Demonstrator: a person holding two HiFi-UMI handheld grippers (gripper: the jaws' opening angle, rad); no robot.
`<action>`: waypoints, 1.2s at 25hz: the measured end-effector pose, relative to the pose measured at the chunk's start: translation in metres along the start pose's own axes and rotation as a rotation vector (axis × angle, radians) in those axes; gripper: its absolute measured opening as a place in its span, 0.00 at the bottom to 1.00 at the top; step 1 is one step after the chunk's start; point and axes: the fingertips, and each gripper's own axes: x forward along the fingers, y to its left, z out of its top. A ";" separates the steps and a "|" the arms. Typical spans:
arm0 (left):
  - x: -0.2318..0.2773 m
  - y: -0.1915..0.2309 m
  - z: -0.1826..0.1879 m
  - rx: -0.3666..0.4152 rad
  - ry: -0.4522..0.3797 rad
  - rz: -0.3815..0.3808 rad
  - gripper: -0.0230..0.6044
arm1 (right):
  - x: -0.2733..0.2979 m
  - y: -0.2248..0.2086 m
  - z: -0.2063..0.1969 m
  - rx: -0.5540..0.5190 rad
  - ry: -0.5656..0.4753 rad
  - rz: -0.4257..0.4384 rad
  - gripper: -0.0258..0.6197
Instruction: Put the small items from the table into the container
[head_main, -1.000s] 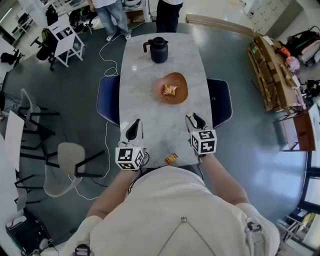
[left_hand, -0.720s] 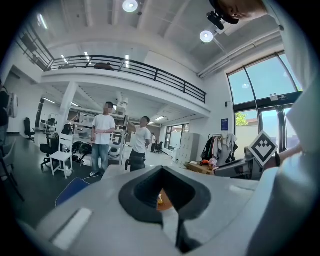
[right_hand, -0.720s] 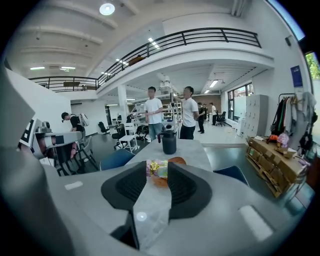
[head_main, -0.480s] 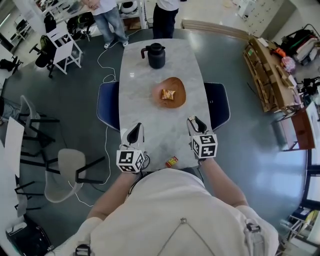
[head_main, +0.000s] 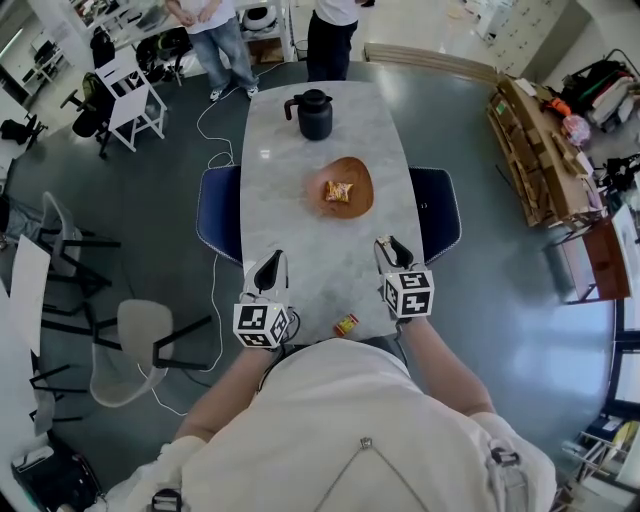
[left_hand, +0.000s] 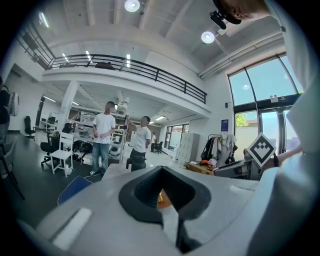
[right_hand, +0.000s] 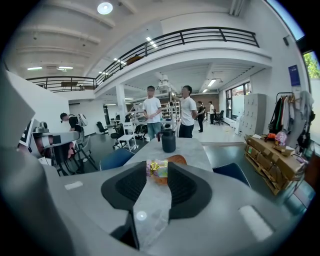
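Note:
A wooden bowl (head_main: 358, 180) sits mid-table with an orange snack packet (head_main: 339, 191) inside. A small red-and-yellow packet (head_main: 346, 323) lies at the near table edge, between my two grippers. My right gripper (head_main: 388, 245) hovers over the near right of the table. In the right gripper view, my right gripper (right_hand: 157, 172) is shut on a small gold-and-green packet (right_hand: 156, 168) at its tips, with the bowl (right_hand: 177, 160) beyond. My left gripper (head_main: 270, 262) hangs over the near left. Its jaws (left_hand: 161, 187) stand a narrow gap apart with nothing between them.
A black kettle (head_main: 314, 112) stands at the far end of the marble table (head_main: 290, 220). Blue chairs (head_main: 217, 210) (head_main: 440, 205) flank the table. Two people (head_main: 330, 30) stand beyond the far end. White chairs and cables occupy the floor on the left.

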 end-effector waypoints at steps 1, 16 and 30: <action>0.000 0.000 0.000 0.000 0.001 -0.001 0.04 | 0.000 -0.001 -0.001 0.002 0.002 -0.002 0.29; -0.002 0.020 -0.014 -0.017 0.049 0.037 0.04 | 0.061 -0.009 -0.024 -0.017 0.117 0.012 0.29; -0.037 0.096 -0.055 -0.070 0.144 0.254 0.04 | 0.260 -0.027 -0.053 -0.054 0.381 0.031 0.29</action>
